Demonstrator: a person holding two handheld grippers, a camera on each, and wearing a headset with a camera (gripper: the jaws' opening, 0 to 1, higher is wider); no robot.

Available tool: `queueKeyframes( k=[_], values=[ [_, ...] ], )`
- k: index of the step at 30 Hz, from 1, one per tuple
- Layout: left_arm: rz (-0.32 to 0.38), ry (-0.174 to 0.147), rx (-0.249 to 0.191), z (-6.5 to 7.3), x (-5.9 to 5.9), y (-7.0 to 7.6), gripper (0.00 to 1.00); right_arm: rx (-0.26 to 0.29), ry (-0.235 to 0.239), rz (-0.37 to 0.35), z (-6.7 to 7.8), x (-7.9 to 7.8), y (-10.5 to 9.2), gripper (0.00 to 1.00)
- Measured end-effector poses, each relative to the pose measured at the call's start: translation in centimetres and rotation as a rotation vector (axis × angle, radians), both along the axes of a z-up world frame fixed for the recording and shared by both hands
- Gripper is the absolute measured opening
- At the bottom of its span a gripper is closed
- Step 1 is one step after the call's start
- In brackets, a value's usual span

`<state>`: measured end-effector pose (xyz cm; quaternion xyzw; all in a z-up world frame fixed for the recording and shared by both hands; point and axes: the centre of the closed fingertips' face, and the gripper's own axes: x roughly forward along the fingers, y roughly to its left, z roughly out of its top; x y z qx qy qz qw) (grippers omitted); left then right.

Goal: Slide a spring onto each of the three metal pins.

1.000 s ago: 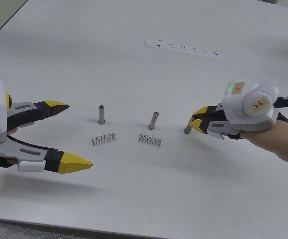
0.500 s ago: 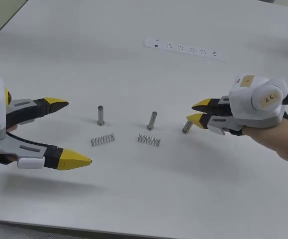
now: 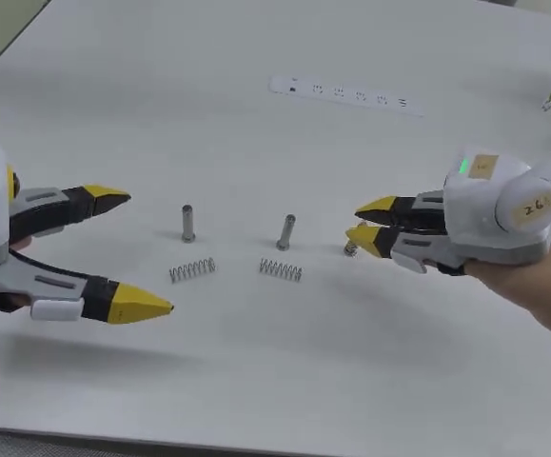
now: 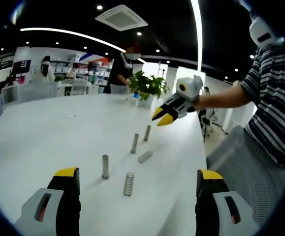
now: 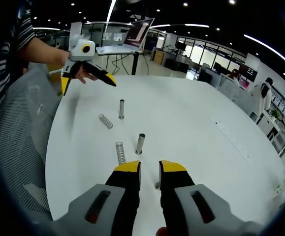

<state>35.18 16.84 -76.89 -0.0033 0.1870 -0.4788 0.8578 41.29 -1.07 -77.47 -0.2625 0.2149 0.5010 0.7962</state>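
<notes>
Progress about one of three: third pin [image 3: 351, 248], just beside right gripper [image 3: 364, 221], looks sprung, partly hidden. Left pin [image 3: 187, 224], middle pin [image 3: 286, 232] bare; left spring [image 3: 192, 270], middle spring [image 3: 281, 270] loose in front. Right jaws barely apart, left gripper [image 3: 134, 252] wide open, both empty.

White table [image 3: 256, 381]. Power strip [image 3: 346, 95] lies flat at the far side. Left pin [image 3: 187, 224] and middle pin [image 3: 286, 232] stand upright; third pin [image 3: 351, 248] further right, partly hidden. Left spring [image 3: 192, 270] and right spring [image 3: 281, 270] lie just nearer.
</notes>
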Motion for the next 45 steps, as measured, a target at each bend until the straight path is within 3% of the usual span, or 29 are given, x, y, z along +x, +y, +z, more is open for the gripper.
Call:
queueKeyframes(
  k=[12, 21, 31, 45],
  values=[
    [0.002, 0.001, 0.004, -0.1, 0.2, 0.0, 0.95, 0.007, 0.053, 0.01, -2.2, -1.8, 0.6, 0.12],
    [-0.001, 0.003, 0.004, -0.1, 0.0, -0.2, 0.94, -0.01, 0.086, 0.058, -3.6, -3.1, 2.4, 0.11],
    [-0.015, 0.01, 0.009, -0.3, -0.6, -0.5, 0.94, -0.04, 0.103, 0.089, -4.9, -3.0, 4.0, 0.11],
    [0.003, 0.015, 0.009, -0.7, -0.7, 0.2, 0.93, -0.088, 0.117, 0.137, -6.2, -2.6, 5.7, 0.1]
  ],
)
